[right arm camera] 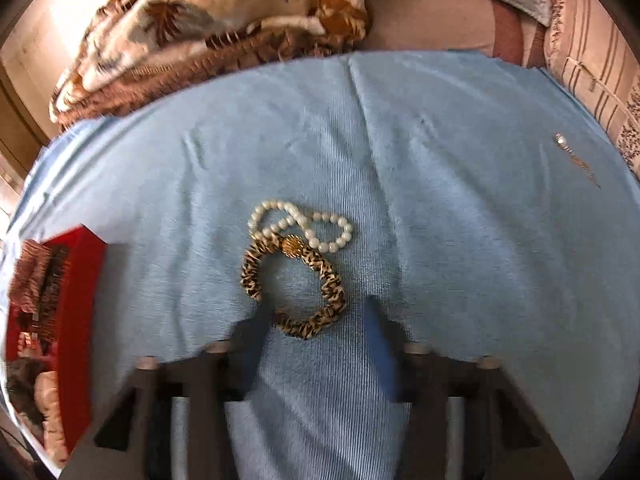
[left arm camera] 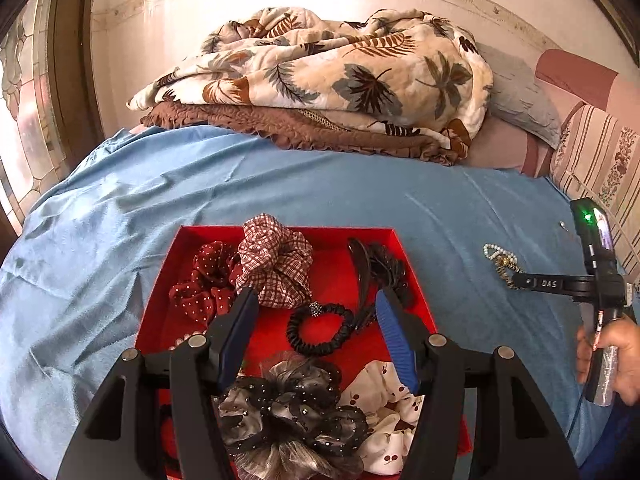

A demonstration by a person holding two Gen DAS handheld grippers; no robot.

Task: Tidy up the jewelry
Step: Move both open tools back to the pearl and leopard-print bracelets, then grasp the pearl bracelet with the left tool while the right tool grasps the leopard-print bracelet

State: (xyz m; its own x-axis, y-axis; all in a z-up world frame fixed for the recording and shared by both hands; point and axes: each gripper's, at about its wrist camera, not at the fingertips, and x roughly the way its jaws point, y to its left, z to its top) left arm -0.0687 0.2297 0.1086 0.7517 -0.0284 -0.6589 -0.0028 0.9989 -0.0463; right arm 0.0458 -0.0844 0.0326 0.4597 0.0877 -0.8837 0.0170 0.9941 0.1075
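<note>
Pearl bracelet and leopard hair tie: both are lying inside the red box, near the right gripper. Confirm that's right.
Not quite. The pearl bracelet and leopard hair tie are near the right gripper, but they lie on the blue sheet, outside the red box. The right wrist view shows the box off to the left, apart from them.

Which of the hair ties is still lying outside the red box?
The leopard-print hair tie, on the blue sheet beside the pearl strand, in front of the right gripper. The others lie inside the red box.
</note>
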